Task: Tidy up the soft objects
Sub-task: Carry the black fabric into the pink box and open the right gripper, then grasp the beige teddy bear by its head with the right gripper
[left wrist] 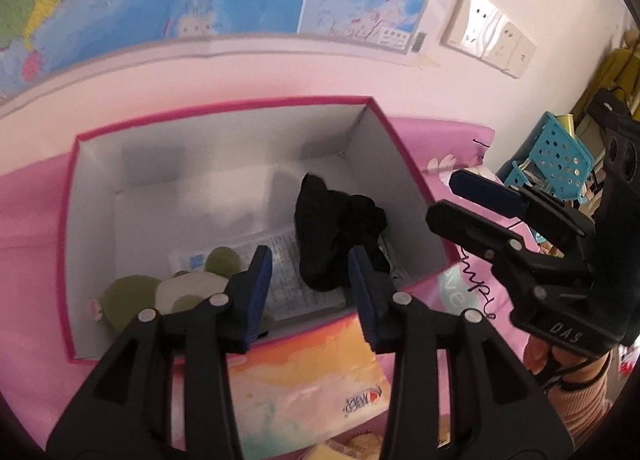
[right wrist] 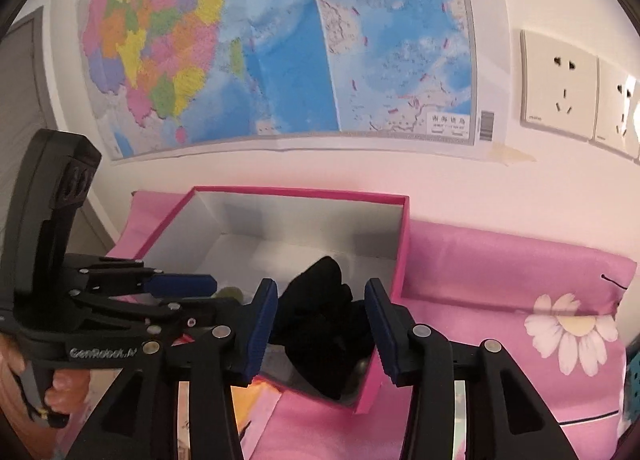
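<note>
1. The left gripper point(left wrist: 312, 292) and right gripper point(right wrist: 322, 326) are held with jaws apart, nothing clamped, over a pink-rimmed box point(left wrist: 224, 106).
2. A black cloth bundle point(left wrist: 336, 232) is seen inside the box, beyond both grippers, near a green-and-cream plush toy point(left wrist: 160, 290).
3. "GenRobot.AI" and "DAS" are read on the grippers.
4. The box is set on pink floral bedding point(right wrist: 516, 280) below a wall map point(right wrist: 280, 44) and wall sockets point(right wrist: 560, 84).

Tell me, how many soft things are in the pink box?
2: black cloth at the right side of the pink box, green plush toy in its near-left corner. More may be hidden.
</note>
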The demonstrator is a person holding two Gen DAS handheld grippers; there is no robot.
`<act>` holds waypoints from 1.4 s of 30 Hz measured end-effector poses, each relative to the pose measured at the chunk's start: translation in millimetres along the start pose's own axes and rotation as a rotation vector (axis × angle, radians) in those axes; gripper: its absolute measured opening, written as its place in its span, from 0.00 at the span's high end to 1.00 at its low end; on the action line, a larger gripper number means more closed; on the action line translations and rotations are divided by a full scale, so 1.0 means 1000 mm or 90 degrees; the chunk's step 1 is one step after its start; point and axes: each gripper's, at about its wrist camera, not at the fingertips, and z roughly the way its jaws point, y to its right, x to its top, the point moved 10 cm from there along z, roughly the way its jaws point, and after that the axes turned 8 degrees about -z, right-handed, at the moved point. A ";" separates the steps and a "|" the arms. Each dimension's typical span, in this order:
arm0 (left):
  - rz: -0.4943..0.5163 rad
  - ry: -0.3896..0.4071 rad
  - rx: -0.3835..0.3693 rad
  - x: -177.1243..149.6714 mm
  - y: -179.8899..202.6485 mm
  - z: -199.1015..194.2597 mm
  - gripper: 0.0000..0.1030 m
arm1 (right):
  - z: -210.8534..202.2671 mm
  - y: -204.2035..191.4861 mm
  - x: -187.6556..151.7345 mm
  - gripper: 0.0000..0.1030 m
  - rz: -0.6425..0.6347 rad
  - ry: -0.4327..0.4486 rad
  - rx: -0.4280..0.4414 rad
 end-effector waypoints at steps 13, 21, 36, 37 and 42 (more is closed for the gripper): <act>0.077 0.095 -0.036 -0.042 0.015 -0.081 0.51 | -0.084 -0.038 -0.011 0.38 0.045 0.070 0.161; 0.092 0.072 -0.046 -0.089 0.019 -0.082 0.51 | -0.117 -0.059 -0.049 0.35 0.052 0.069 0.182; 0.068 -0.015 -0.044 -0.150 0.012 -0.045 0.51 | -0.082 -0.061 -0.175 0.29 0.132 -0.083 0.153; 0.067 -0.018 -0.044 -0.152 0.012 -0.043 0.51 | -0.080 -0.060 -0.178 0.29 0.138 -0.082 0.154; 0.065 -0.027 -0.043 -0.155 0.008 -0.039 0.51 | -0.072 -0.064 -0.187 0.35 0.142 -0.088 0.156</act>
